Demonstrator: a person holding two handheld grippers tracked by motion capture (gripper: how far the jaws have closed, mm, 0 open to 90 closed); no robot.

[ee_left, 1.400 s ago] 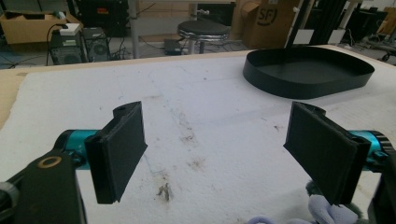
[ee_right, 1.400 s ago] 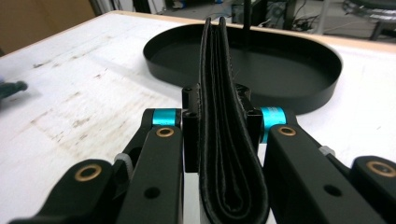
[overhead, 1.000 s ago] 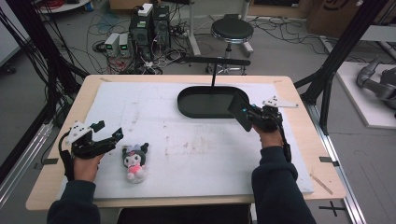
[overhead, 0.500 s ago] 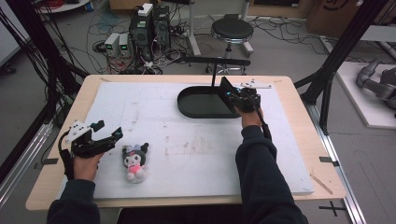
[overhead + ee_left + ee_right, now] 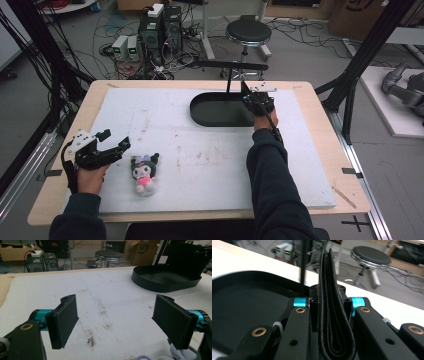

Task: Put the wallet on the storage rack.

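A folded black leather wallet [image 5: 333, 315] stands on edge between the jaws of my right gripper [image 5: 329, 293], which is shut on it. In the high view that right gripper [image 5: 255, 102] hovers at the right end of the black oval tray [image 5: 200, 107], wallet [image 5: 244, 91] pointing up and away. The tray's dark floor [image 5: 249, 302] lies just left of the jaws. My left gripper [image 5: 116, 139] rests at the mat's left side, open, pads [image 5: 63, 317] wide apart with bare mat between. A small plush doll [image 5: 144, 172] lies just right of it.
A white foam mat [image 5: 200, 150] covers the wooden table [image 5: 320, 100]. A thin black stand [image 5: 229, 72] rises behind the tray [image 5: 162, 282]. A stool [image 5: 247, 32], computers [image 5: 160, 25] and cables sit on the floor beyond. Black frame posts [image 5: 360, 65] flank the table.
My right gripper has carried the wallet left and away from me, from beside the tray to its right end. The left gripper and the doll have stayed put.
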